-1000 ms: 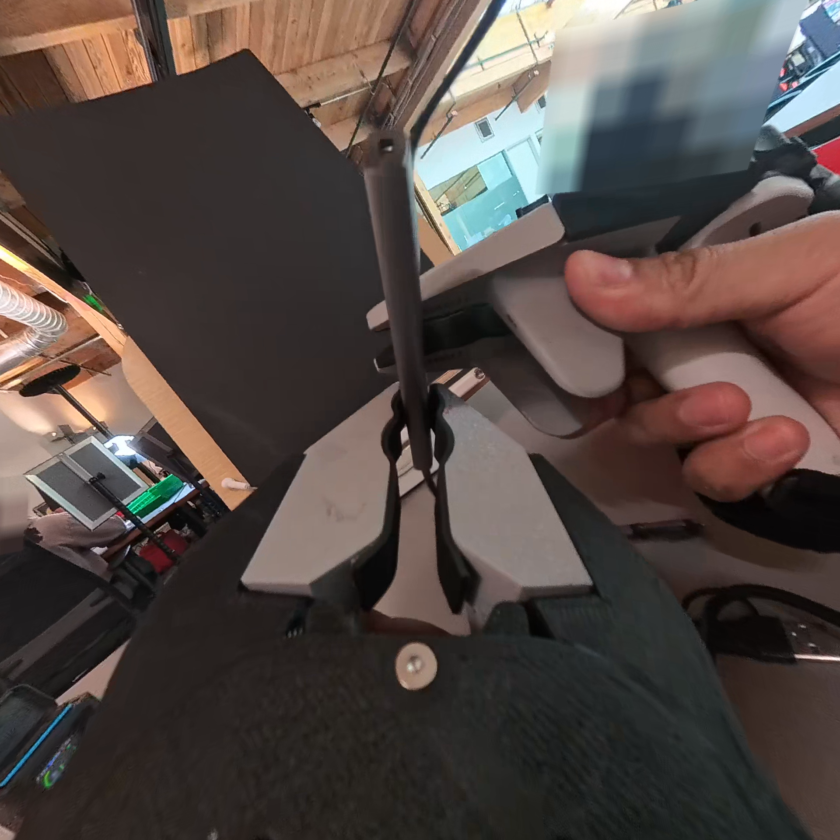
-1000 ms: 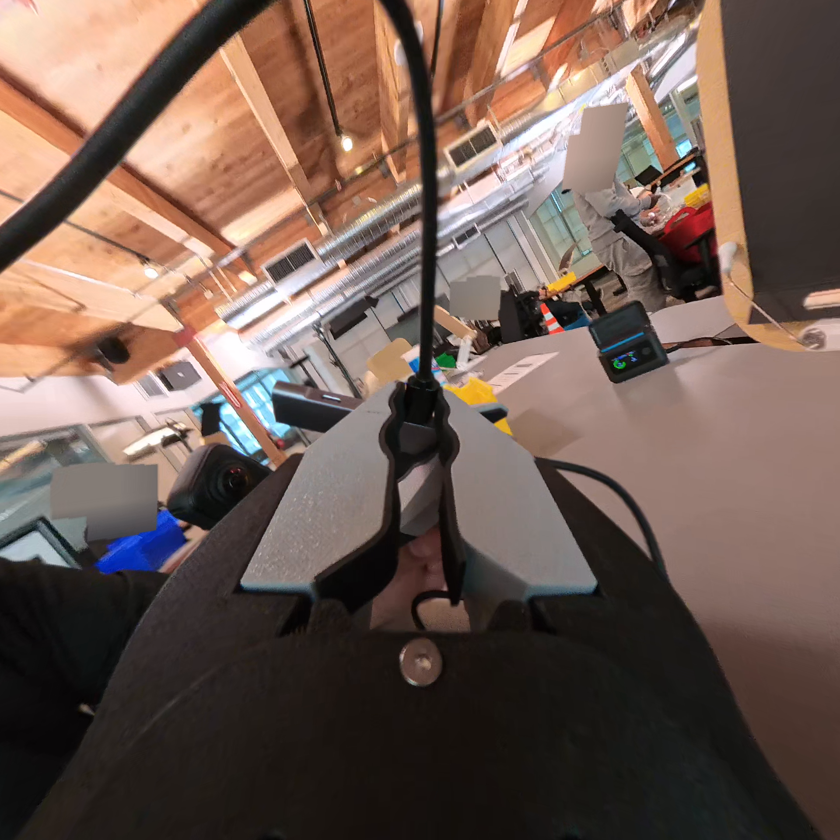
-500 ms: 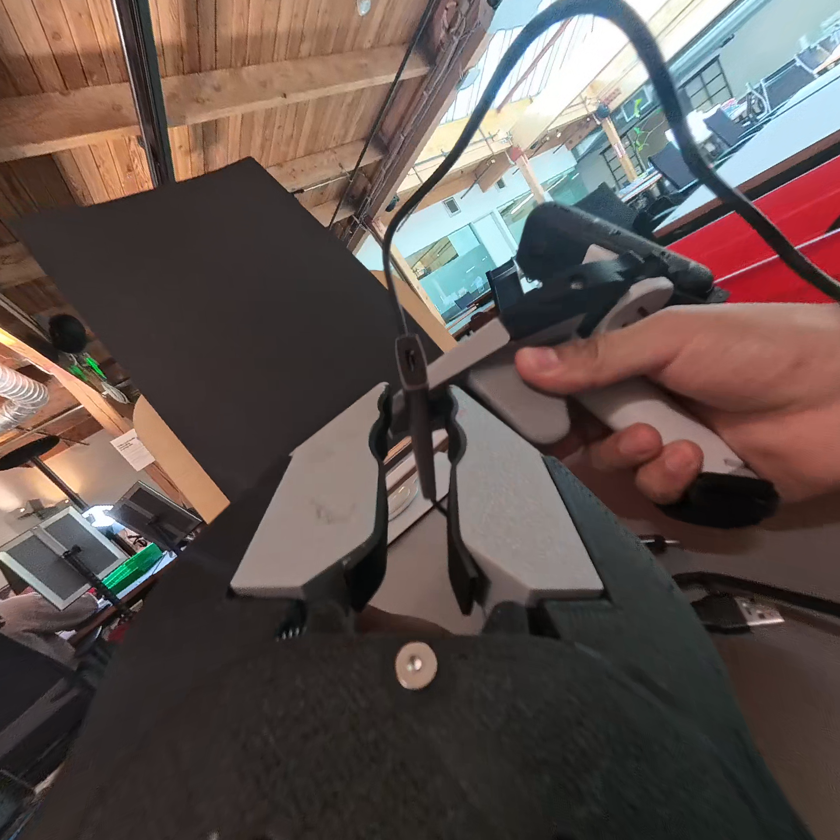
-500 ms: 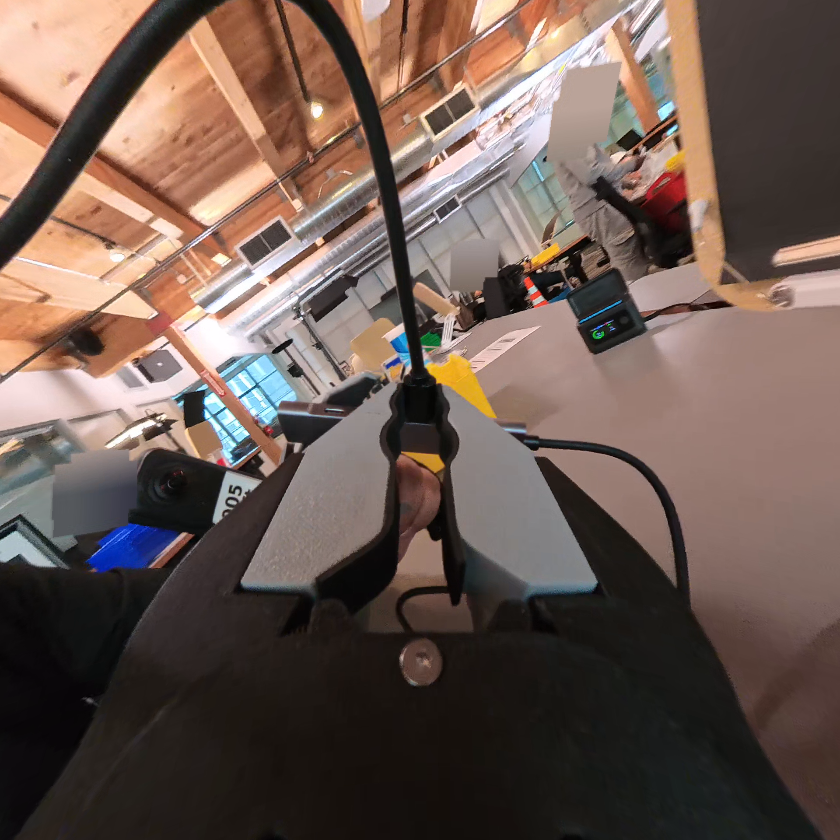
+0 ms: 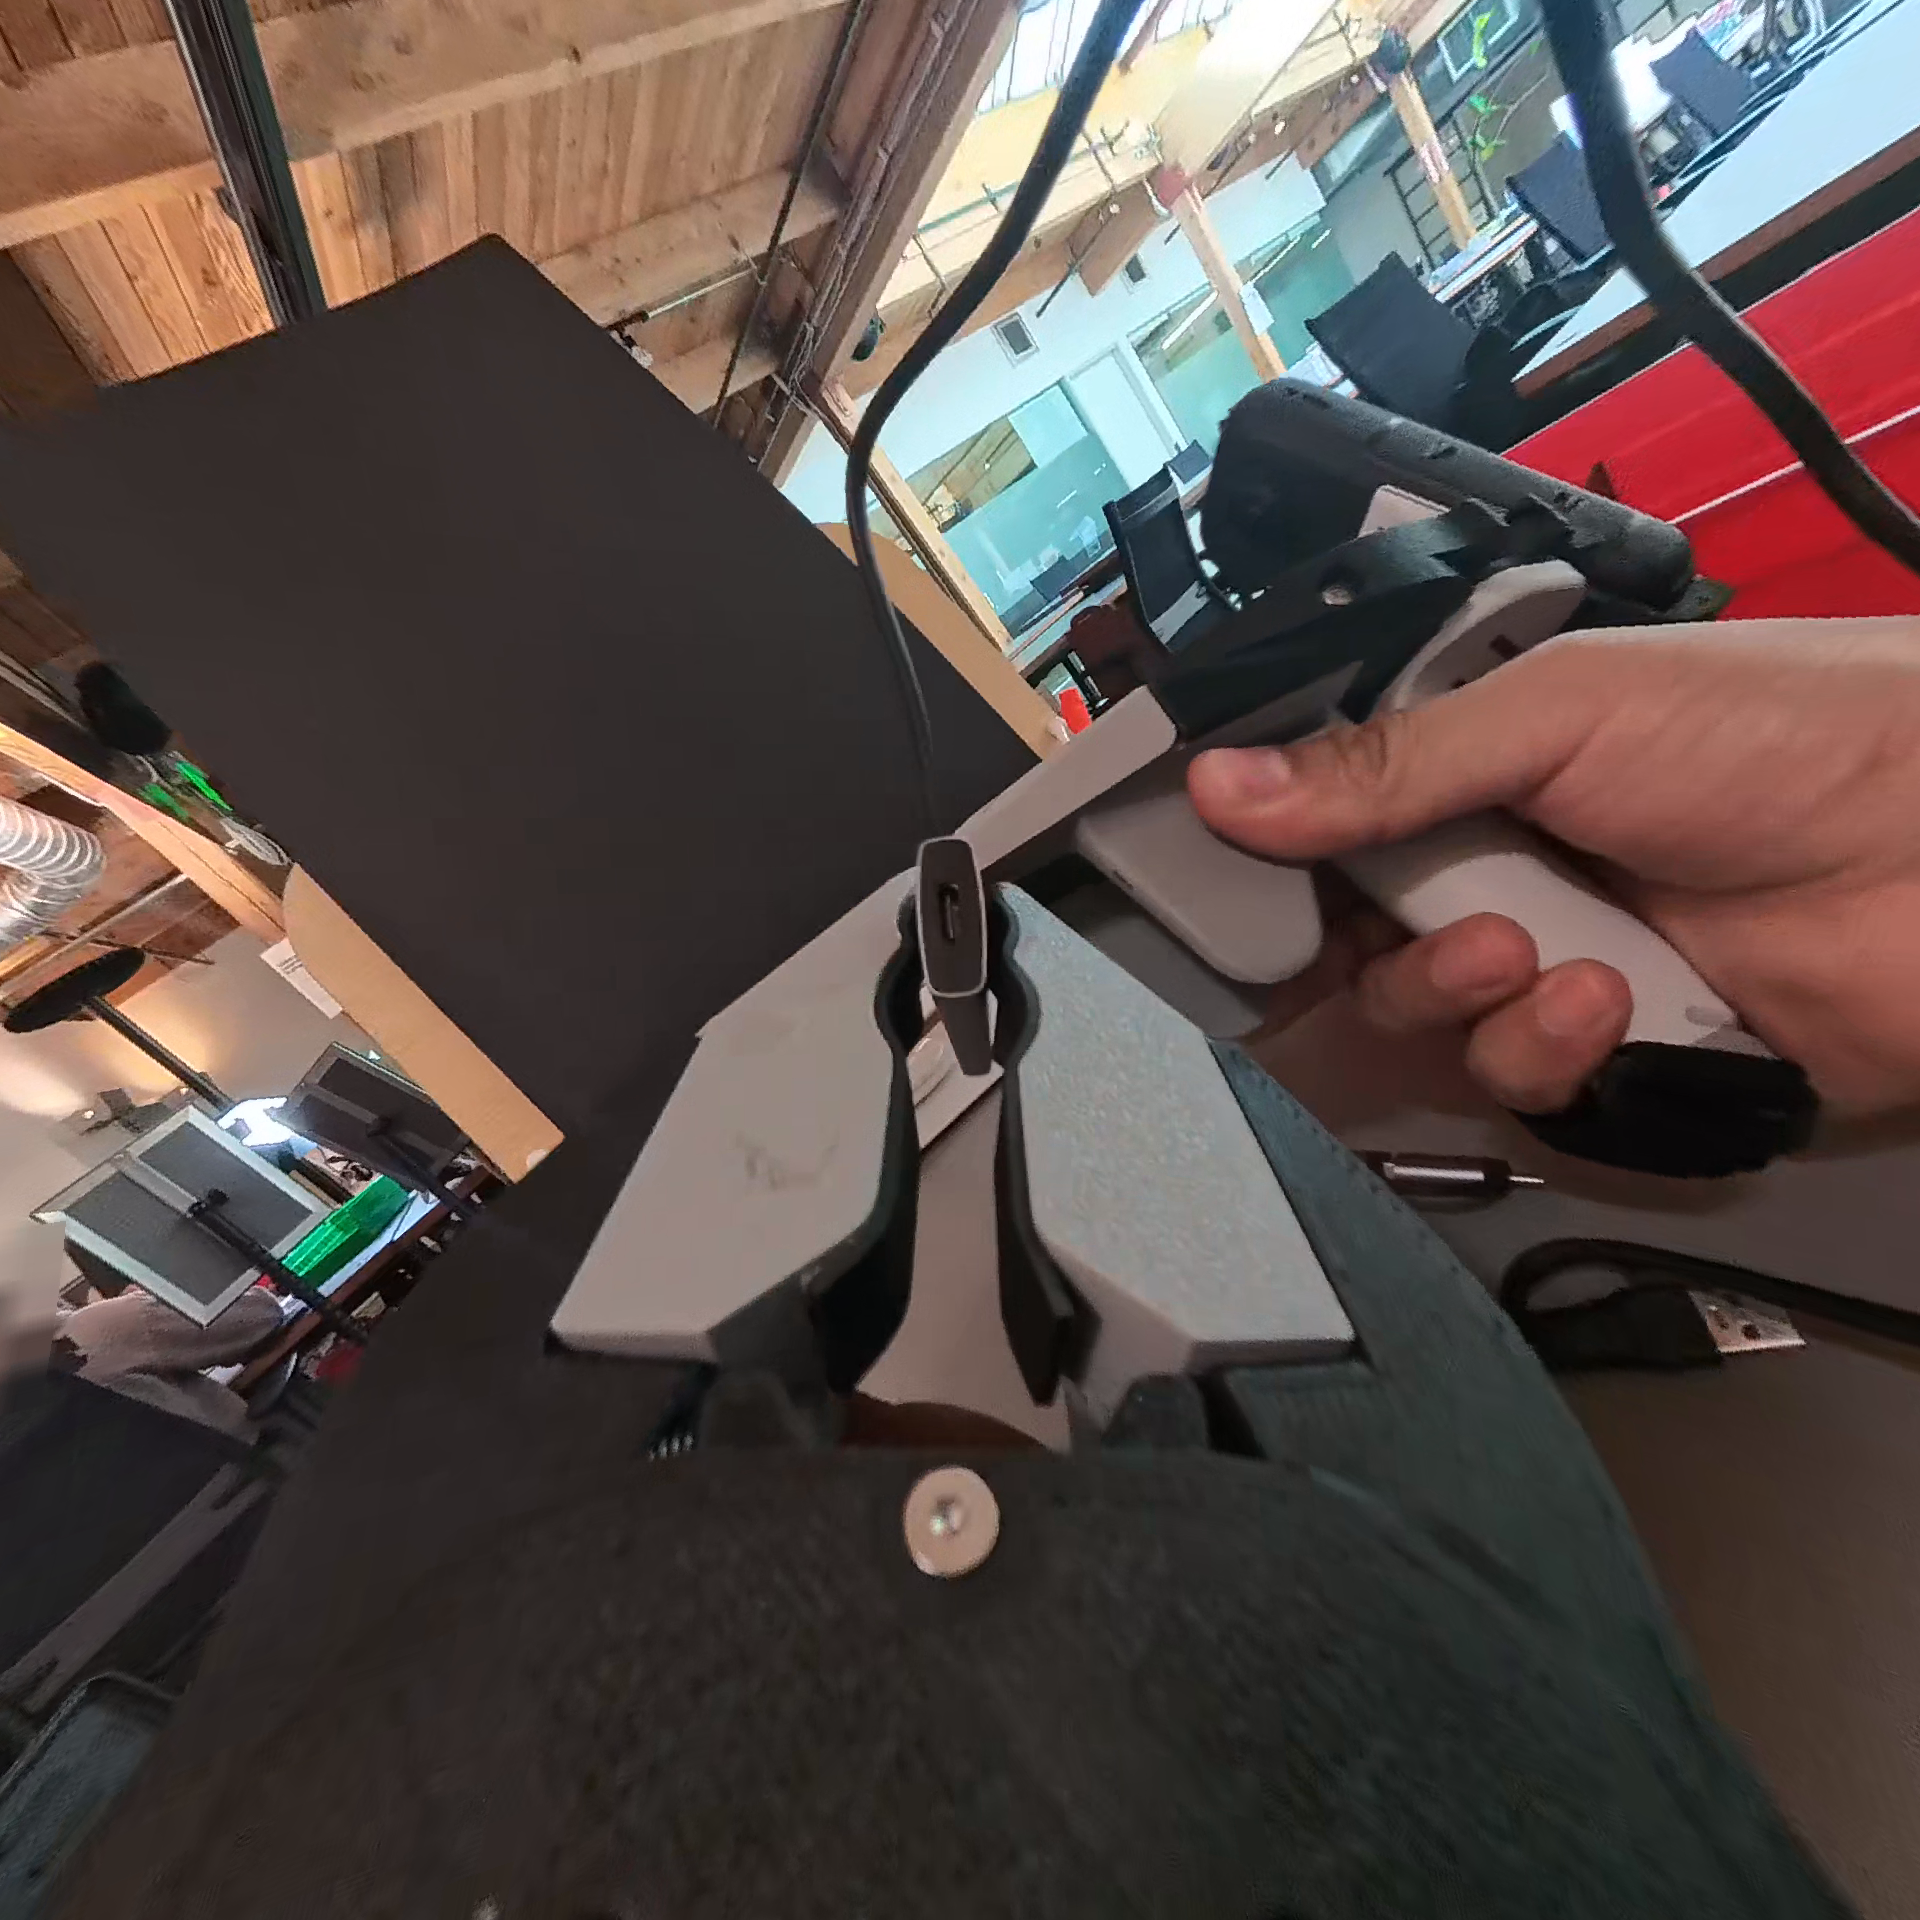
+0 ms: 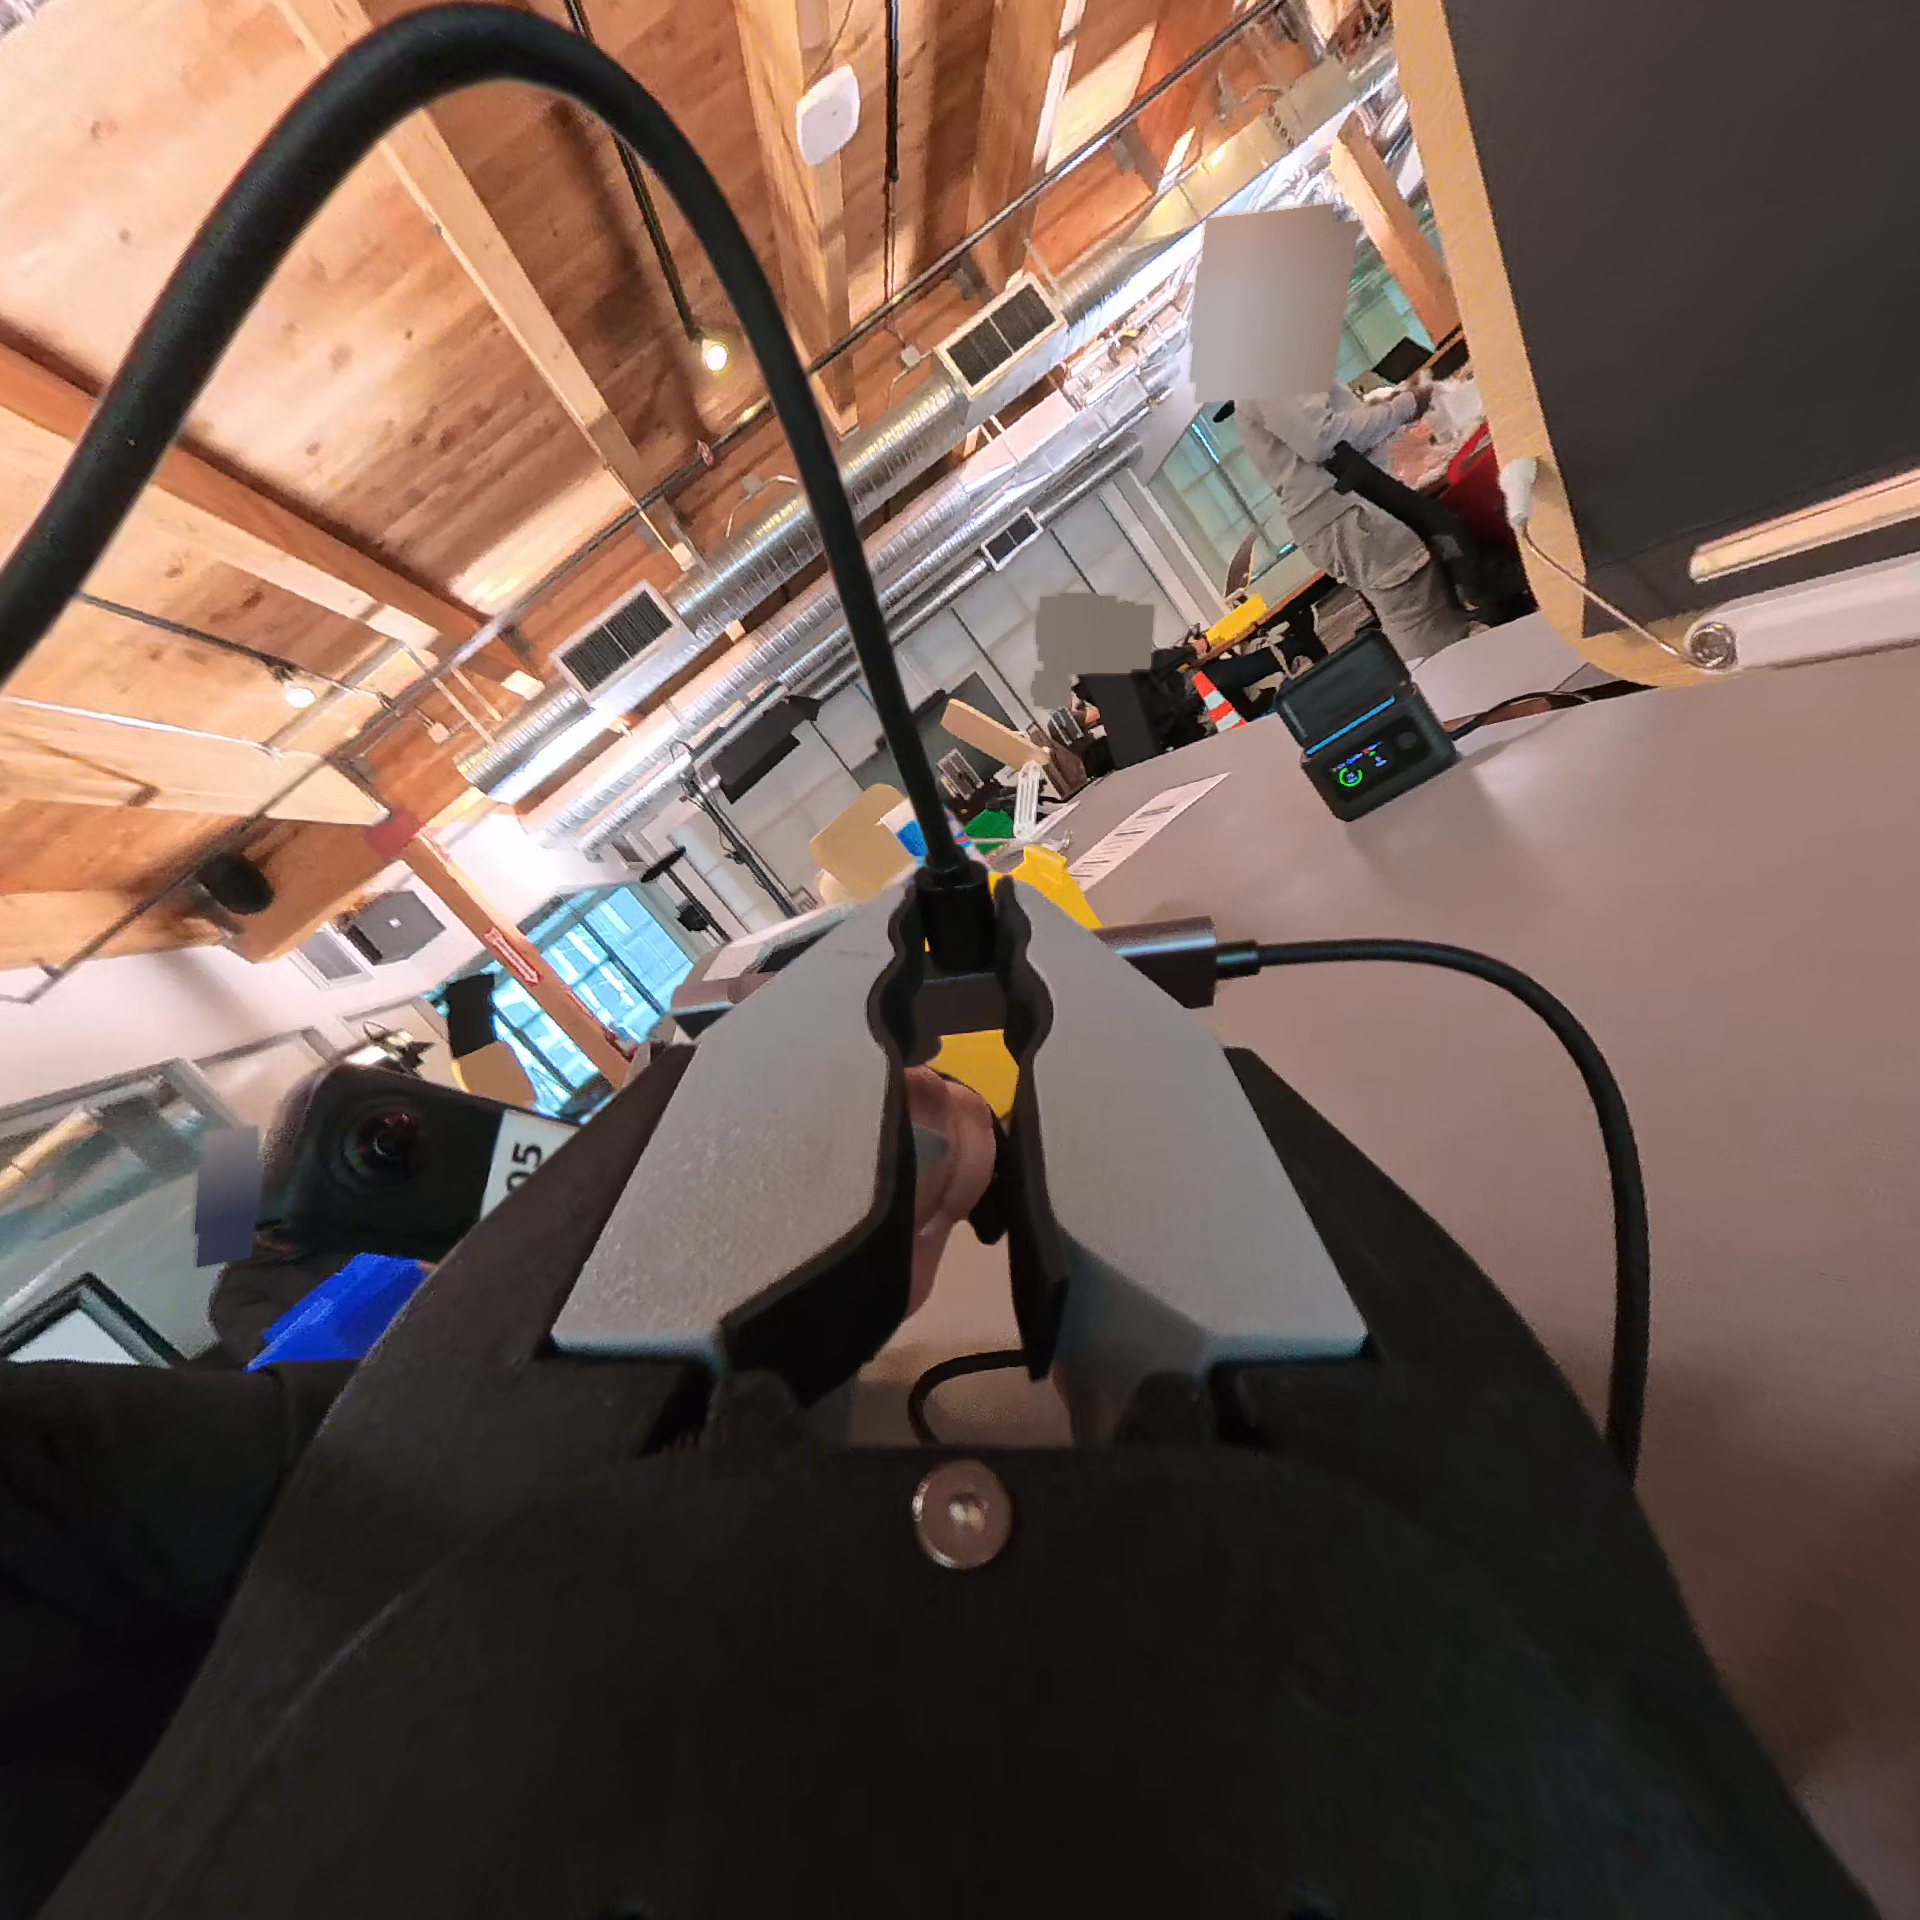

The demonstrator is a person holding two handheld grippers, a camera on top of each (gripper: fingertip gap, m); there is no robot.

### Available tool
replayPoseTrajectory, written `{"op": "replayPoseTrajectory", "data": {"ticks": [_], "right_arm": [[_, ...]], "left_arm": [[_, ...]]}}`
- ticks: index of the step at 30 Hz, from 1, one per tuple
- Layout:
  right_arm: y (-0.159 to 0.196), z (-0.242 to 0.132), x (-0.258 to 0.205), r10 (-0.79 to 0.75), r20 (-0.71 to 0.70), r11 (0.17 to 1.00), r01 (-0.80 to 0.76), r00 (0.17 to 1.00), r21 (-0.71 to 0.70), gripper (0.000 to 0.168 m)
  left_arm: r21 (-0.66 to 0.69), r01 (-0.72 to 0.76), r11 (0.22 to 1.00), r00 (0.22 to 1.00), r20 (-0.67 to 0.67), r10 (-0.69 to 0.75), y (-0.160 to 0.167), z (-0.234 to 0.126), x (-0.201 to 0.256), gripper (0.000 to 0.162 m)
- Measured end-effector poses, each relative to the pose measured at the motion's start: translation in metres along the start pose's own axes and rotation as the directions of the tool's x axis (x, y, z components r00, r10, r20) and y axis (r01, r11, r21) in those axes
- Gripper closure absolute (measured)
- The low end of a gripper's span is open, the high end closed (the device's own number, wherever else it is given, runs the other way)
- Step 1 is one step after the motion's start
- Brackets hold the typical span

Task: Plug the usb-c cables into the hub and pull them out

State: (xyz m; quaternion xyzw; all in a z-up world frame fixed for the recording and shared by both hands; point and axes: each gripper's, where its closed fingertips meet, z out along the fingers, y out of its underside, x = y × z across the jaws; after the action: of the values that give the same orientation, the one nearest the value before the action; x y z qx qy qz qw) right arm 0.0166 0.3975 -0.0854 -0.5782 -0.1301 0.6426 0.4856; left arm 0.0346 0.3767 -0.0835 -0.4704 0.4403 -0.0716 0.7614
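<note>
Wood-beamed ceiling overhead, open workshop beyond, grey counter (image 6: 1558, 1039) below, black board (image 5: 468, 675) standing behind the work area.

Left gripper (image 5: 958, 997): jaws closed on the hub (image 5: 954, 940), slim dark-grey bar held on edge at the jaw tips, end port facing the camera, port empty. Thin black hub lead (image 5: 883, 582) running up from its far end. Hub lifted clear of the counter.

Right gripper (image 6: 956, 951): jaws closed on the usb-c cable (image 6: 727, 343) at its black plug body (image 6: 951, 914), cable arcing up and over to the left edge of the right wrist view. Plug tip hidden between the jaws, so seated or free: cannot tell. In the left wrist view, same gripper held by a hand (image 5: 1662, 831) just right of the hub, nose pointing at it; looks very close, contact unclear.

Elsewhere on the counter: second dark connector (image 6: 1164, 951) with its black cable looping right, small black device with lit display (image 6: 1361, 738) farther back, usb-a plug (image 5: 1704, 1330) lying near the right edge of the left wrist view, yellow object (image 6: 1039, 904) partly behind the right jaws.
</note>
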Motion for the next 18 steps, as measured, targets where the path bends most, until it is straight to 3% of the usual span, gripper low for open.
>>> {"op": "replayPoseTrajectory", "data": {"ticks": [5,9,11,13,15,18], "right_arm": [[0.002,0.0,0.001,0.254,0.145,0.965,-0.261,0.956,0.031,0.158],[0.0,0.001,-0.001,0.236,0.146,0.97,-0.241,0.961,0.019,0.158],[0.0,0.002,0.0,0.139,0.081,0.99,-0.139,0.987,-0.006,0.158],[0.001,0.002,0.002,-0.063,-0.022,0.996,0.061,0.998,-0.063,0.159],[0.0,-0.001,0.005,-0.328,-0.136,0.939,0.306,0.935,-0.158,0.159],[-0.002,-0.002,0.009,-0.562,-0.241,0.824,0.507,0.791,-0.255,0.158]], "left_arm": [[-0.01,-0.096,0.995,0.995,0.028,0.096,0.001,0.0,0.003,0.155],[0.009,-0.099,0.995,0.995,0.033,0.099,0.0,0.001,0.002,0.154],[0.008,-0.079,0.997,0.996,0.037,0.079,0.0,0.0,0.0,0.154],[-0.015,-0.075,0.997,0.996,0.042,0.076,0.002,0.001,-0.001,0.154],[-0.047,-0.078,0.996,0.996,0.037,0.08,0.005,0.001,-0.002,0.154],[-0.101,-0.081,0.992,0.996,0.034,0.085,0.013,0.002,-0.003,0.155]]}}
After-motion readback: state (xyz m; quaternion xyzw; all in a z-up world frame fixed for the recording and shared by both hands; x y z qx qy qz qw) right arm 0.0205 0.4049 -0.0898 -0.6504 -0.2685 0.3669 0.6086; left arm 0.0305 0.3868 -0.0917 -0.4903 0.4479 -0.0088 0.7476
